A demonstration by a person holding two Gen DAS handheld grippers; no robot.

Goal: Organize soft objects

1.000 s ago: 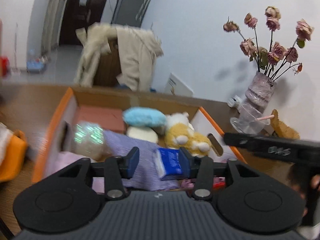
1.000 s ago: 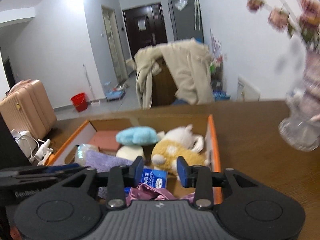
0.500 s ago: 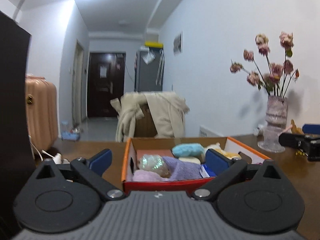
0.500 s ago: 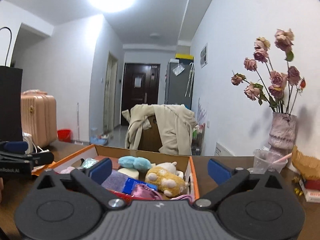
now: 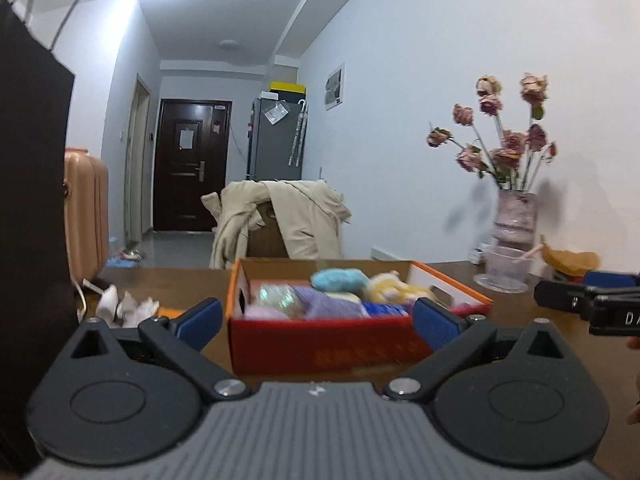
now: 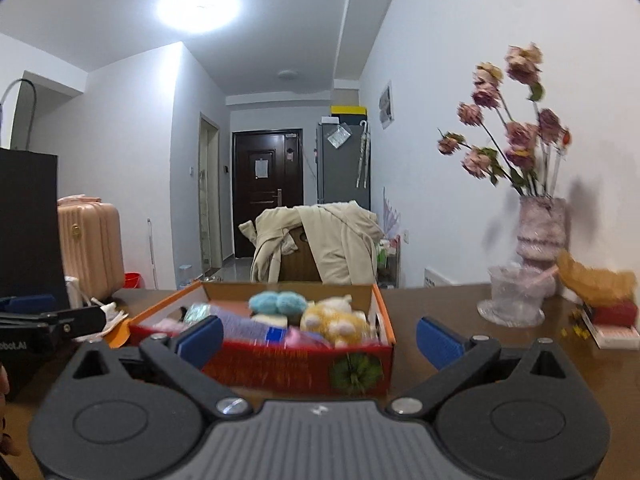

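Soft toys and cloths already fill the box (image 5: 328,344), so you look to be at the tail of the sorting, or between picks.

Left wrist view: your left gripper (image 5: 316,318) is spread wide with nothing between its blue fingers (image 5: 200,318), level with the near red wall of the box and short of it. The box sits on the brown table (image 5: 180,280), toward its middle. Inside you can make out a blue fluffy toy (image 5: 340,279), a yellow plush (image 5: 394,286), a purple cloth (image 5: 328,304) and a shiny wrapped ball (image 5: 276,295). Crumpled white paper (image 5: 126,308) lies near the table's left edge; I judge it the only loose soft thing left to gather, though it may be rubbish. Your right gripper (image 5: 580,302) shows at the right margin, with pale lettering starting "D"; the rest is cut off.

Right wrist view: your right gripper (image 6: 320,334) is likewise released and carries nothing, facing the same box (image 6: 280,368) from its near right corner. A green round mark (image 6: 354,372) sits on the red wall, too blurred to read. The yellow plush (image 6: 334,320) lies against the right wall, the blue toy (image 6: 278,303) behind it. At the left margin the other gripper's body (image 6: 24,340) reads "obot.AI", its start hidden. Vase (image 6: 540,232) and plastic cup (image 6: 514,294) stand by the table's right back edge; steer clear of them on any next reach.
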